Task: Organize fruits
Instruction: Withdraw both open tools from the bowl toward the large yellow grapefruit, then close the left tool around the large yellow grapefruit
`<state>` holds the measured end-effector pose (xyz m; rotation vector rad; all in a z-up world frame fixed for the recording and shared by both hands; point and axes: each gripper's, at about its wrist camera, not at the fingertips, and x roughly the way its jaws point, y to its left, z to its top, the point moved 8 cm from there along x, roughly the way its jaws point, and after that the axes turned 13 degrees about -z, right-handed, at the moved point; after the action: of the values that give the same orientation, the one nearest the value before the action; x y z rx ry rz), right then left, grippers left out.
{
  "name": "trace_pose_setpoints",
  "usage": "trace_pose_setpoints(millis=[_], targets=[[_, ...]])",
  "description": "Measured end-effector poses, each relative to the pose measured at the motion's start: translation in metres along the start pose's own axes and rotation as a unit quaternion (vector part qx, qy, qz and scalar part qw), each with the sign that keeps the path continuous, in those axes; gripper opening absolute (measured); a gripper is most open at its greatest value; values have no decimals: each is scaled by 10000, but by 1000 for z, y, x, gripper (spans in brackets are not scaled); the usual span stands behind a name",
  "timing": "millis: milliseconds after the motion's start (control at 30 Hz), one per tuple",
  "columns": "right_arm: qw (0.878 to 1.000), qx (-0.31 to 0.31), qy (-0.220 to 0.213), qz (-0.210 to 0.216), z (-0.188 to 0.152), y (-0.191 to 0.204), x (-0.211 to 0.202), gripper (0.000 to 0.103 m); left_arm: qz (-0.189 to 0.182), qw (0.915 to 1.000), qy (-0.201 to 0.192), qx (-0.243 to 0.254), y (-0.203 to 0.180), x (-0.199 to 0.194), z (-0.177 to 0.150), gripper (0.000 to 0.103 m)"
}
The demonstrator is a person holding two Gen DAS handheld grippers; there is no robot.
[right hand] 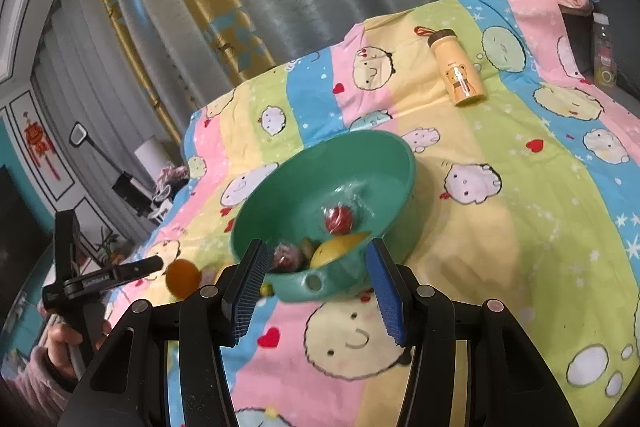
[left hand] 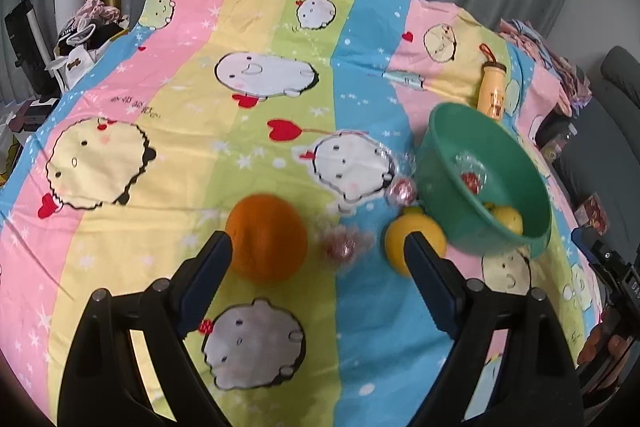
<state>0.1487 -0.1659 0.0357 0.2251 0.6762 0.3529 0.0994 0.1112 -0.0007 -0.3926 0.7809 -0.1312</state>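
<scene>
Left gripper [left hand: 318,255]: I see jaws wide, holding nothing; orange [left hand: 266,237] beside left finger.
Right gripper [right hand: 316,277]: half open, empty, before green bowl [right hand: 280,211].

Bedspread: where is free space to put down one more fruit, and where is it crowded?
Free: the wide stretch left of and behind the orange, and between the green bowl and the yellow bottle. Crowded: between orange and bowl, where the lemon and wrapped sweets lie.

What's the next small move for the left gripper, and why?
Probably shift the open left gripper toward the round orange fruit until both fingers straddle it, then close. Its jaws stand wide with nothing between them, and the orange lies on the striped cartoon bedsheet against one finger, outside the green plastic bowl that already holds fruit.
</scene>
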Motion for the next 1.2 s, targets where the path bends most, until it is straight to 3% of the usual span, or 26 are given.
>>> trace_pose_setpoints(millis=[167, 567, 667, 733, 967, 1067, 1200], targets=[[9992, -364, 77, 146, -15, 19, -8, 52, -8, 9999, 136, -14, 0, 0, -15, 88], [9909, -1083, 739, 319, -57, 80, 12, 53, -130, 9997, 172, 89, -9, -8, -29, 91], [9892, -1128, 866, 363, -63, 90, 17, 64, -151, 9997, 172, 63, -8, -9, -31, 94], [9884, -1149, 909, 400, -66, 96, 19, 65, -186, 9997, 142, 21, -7, -11, -33, 102], [9851, -1293, 1069, 381, -73, 115, 31, 66, -328, 9994, 132, -55, -3, -12, -35, 102], [9845, -1301, 1133, 314, -77, 119, 39, 73, -396, 9991, 128, -98, -1, -11, -34, 102], [9846, -1233, 1206, 286, -78, 122, 48, 74, -474, 9987, 153, -100, -2, -9, -34, 102]])
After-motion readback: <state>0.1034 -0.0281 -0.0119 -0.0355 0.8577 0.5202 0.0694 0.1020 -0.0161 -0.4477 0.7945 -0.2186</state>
